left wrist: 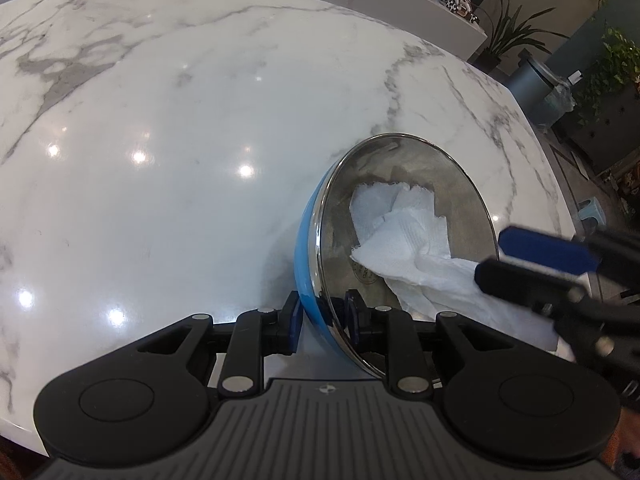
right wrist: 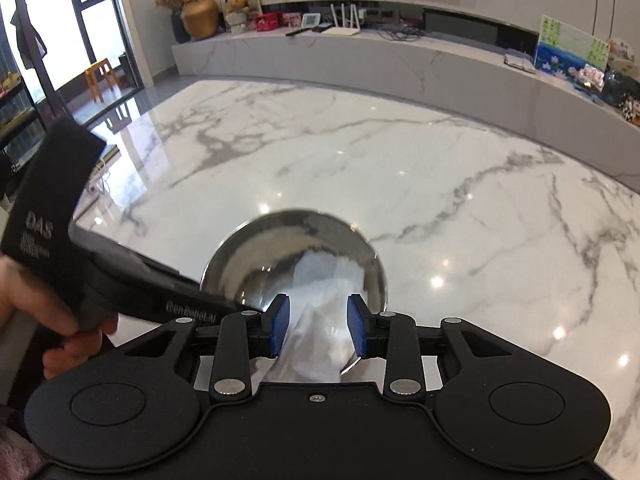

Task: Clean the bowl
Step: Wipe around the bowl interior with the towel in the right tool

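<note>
A steel bowl (left wrist: 400, 184) with a blue outside stands tilted on its edge on the marble table (left wrist: 180, 140). My left gripper (left wrist: 322, 314) is shut on the bowl's near rim, one pad outside and one inside. A white paper towel (left wrist: 404, 232) lies inside the bowl. My right gripper (left wrist: 532, 260) comes in from the right, shut on the towel's near end. In the right wrist view the right gripper (right wrist: 318, 322) pinches the paper towel (right wrist: 320, 320), whose far end reaches into the bowl (right wrist: 256, 256). The left gripper's body (right wrist: 132, 280) crosses at the left.
The marble table (right wrist: 400, 152) stretches far ahead and to the left. A low marble shelf (right wrist: 400, 64) with pictures, a router and a vase stands beyond it. Potted plants (left wrist: 616, 64) and a grey bin (left wrist: 536, 88) stand past the table's right edge.
</note>
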Demonstrator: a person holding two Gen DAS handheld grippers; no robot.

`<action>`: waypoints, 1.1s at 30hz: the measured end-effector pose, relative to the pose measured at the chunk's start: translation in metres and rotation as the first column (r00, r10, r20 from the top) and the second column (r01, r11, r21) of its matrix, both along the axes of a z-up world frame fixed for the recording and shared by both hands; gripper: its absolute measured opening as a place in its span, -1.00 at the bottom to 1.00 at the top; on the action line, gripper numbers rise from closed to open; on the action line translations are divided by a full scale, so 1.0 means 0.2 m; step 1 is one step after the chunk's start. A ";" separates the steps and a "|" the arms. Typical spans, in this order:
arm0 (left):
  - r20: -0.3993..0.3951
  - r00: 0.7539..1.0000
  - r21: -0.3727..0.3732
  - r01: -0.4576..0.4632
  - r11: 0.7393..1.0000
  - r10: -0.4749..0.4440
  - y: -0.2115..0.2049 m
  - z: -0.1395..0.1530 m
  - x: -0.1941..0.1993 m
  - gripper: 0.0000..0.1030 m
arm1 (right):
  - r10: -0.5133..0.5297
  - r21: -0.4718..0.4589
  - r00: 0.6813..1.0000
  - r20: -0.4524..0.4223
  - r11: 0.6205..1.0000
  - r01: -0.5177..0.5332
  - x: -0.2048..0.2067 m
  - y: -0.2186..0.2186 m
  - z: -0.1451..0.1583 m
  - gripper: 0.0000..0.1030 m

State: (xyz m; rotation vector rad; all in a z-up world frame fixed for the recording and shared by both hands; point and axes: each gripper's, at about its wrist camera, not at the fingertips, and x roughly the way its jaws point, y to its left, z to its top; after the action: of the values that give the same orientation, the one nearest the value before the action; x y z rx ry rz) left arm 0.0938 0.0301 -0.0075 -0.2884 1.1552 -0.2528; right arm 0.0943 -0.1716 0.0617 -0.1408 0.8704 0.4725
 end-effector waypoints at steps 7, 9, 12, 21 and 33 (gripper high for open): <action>0.000 1.000 0.003 0.000 1.000 0.000 0.00 0.01 -0.01 -0.59 | 0.060 -0.112 0.995 -0.081 0.991 -0.069 0.07 0.12 -0.10 -0.43; 0.001 1.000 0.004 0.002 1.000 -0.002 -0.01 0.02 -0.01 -0.59 | 0.065 -0.124 0.992 -0.107 0.989 -0.078 0.08 0.13 -0.14 -0.43; 0.004 1.000 0.004 0.007 1.000 -0.007 0.00 0.01 -0.01 -0.59 | 0.057 -0.121 0.988 -0.147 0.990 -0.076 0.10 0.14 -0.19 -0.44; 0.012 0.999 0.020 0.030 0.999 -0.030 -0.01 0.01 0.02 -0.59 | 0.053 -0.114 0.983 -0.174 0.991 -0.073 0.12 0.18 -0.24 -0.54; 0.006 0.997 0.041 0.073 0.997 -0.073 0.00 0.02 0.03 -0.57 | 0.198 -0.181 0.970 -0.142 0.958 -0.222 0.12 0.27 -0.24 -0.69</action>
State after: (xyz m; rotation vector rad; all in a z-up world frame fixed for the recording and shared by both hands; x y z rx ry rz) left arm 0.1006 0.0293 -0.0041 -0.2100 1.1633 -0.2940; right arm 0.1189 -0.1179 0.0128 -0.3913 1.0276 0.5986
